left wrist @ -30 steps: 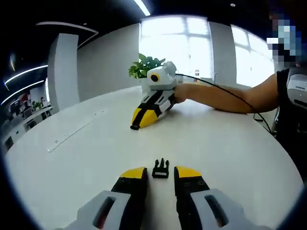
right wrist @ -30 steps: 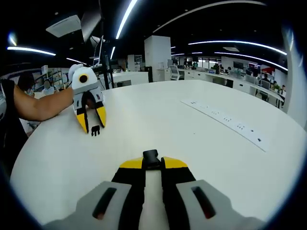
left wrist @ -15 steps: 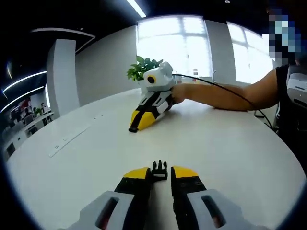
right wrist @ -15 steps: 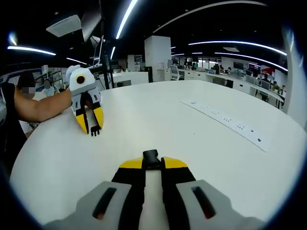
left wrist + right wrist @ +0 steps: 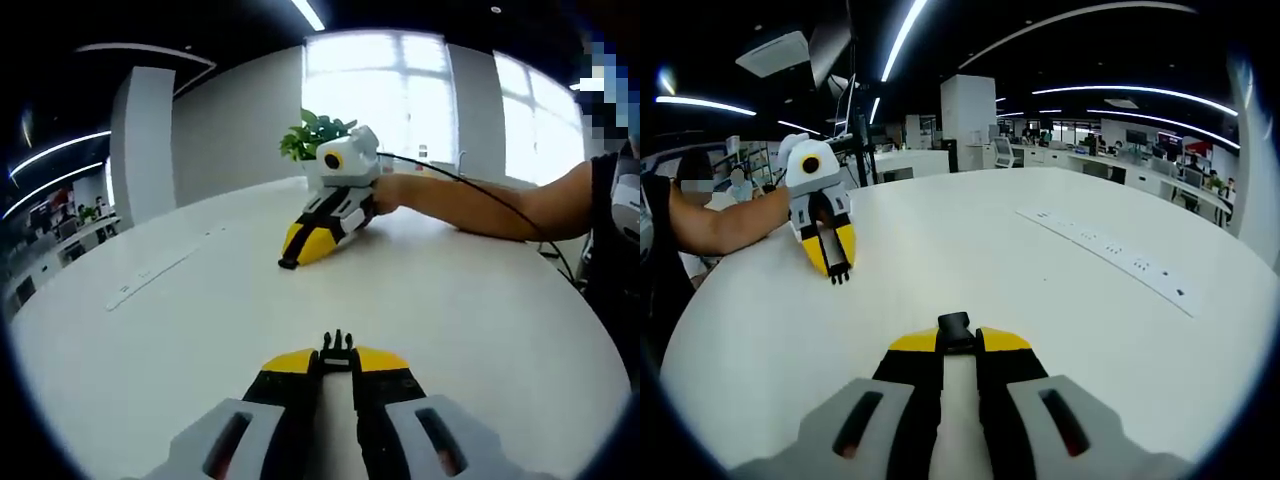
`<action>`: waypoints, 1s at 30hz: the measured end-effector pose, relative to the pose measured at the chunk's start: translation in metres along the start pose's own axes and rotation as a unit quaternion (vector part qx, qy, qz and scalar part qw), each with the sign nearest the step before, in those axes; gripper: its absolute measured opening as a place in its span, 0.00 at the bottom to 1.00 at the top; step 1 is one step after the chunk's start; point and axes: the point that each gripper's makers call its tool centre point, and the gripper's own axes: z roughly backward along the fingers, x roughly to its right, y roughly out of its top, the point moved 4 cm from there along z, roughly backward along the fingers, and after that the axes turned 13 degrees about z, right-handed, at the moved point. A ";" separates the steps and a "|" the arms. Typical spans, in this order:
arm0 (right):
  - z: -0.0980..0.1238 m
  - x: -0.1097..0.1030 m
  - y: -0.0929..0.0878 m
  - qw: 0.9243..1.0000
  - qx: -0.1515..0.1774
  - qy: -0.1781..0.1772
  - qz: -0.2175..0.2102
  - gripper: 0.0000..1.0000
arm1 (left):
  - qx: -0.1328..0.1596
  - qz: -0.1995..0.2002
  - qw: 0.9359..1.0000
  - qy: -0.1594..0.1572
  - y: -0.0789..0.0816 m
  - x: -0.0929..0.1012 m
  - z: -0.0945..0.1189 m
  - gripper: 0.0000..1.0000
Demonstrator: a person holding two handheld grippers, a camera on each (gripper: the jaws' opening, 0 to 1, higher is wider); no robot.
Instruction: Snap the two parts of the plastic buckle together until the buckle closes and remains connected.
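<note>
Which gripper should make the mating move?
Left, probably. The left gripper grips the pronged half, prongs forward, with the right gripper and its socket half nearly straight ahead. In the right gripper view, the left sits well off-axis.

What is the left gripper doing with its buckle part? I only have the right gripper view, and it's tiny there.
Observer: In the left gripper view, the pronged part sits between the yellow tips of the left gripper, which touch both its sides.
Operator: Which way do the prongs face?
Observer: Away from that camera, toward the right gripper across the table.
Operator: Anything behind the right gripper?
Observer: A potted plant, in front of the window.
</note>
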 end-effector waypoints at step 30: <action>0.001 -0.004 0.001 1.000 0.006 0.010 0.011 0.12 | 0.008 0.022 1.000 0.001 0.001 -0.003 0.001 0.12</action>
